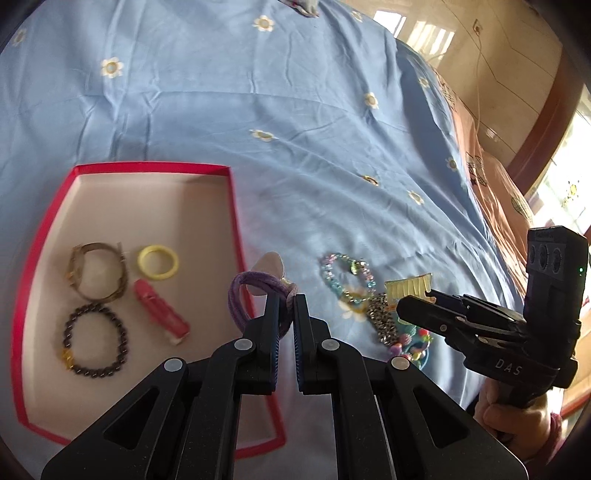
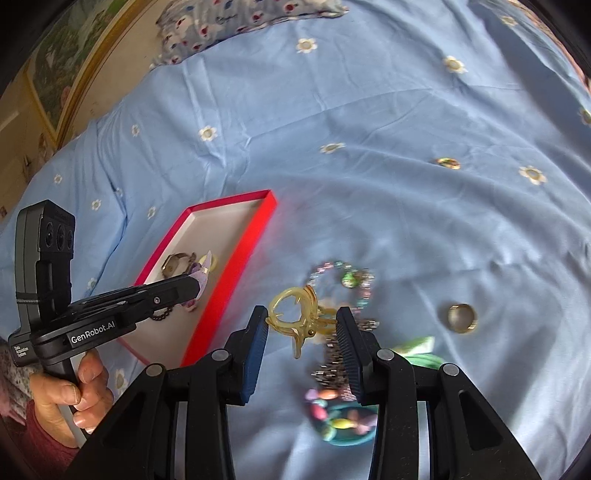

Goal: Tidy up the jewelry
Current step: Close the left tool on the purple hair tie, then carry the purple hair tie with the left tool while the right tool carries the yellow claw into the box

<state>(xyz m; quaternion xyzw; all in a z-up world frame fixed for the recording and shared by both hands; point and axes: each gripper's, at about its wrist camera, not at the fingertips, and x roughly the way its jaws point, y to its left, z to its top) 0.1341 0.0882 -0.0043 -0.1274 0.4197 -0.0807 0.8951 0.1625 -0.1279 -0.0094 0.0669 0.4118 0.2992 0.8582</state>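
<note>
My left gripper (image 1: pixel 287 300) is shut on a purple hair tie (image 1: pixel 242 299), holding it over the right rim of the red tray (image 1: pixel 233 199). The tray holds a watch (image 1: pixel 96 273), a yellow ring band (image 1: pixel 157 262), a red clip (image 1: pixel 160 314) and a dark bead bracelet (image 1: pixel 95 343). My right gripper (image 2: pixel 301 321) holds a yellow claw clip (image 2: pixel 295 314) between its fingers above the jewelry pile. It shows in the left wrist view (image 1: pixel 417 306) with the clip (image 1: pixel 408 286). A pastel bead bracelet (image 2: pixel 340 277) and colourful pieces (image 2: pixel 340 421) lie on the sheet.
A gold ring (image 2: pixel 461 317) lies on the blue flowered sheet (image 2: pixel 369 147) to the right of the pile. A small jewelled piece (image 2: pixel 448 162) lies farther back. A patterned pillow (image 2: pixel 240 22) is at the far end. A peach blanket (image 1: pixel 491 177) edges the bed.
</note>
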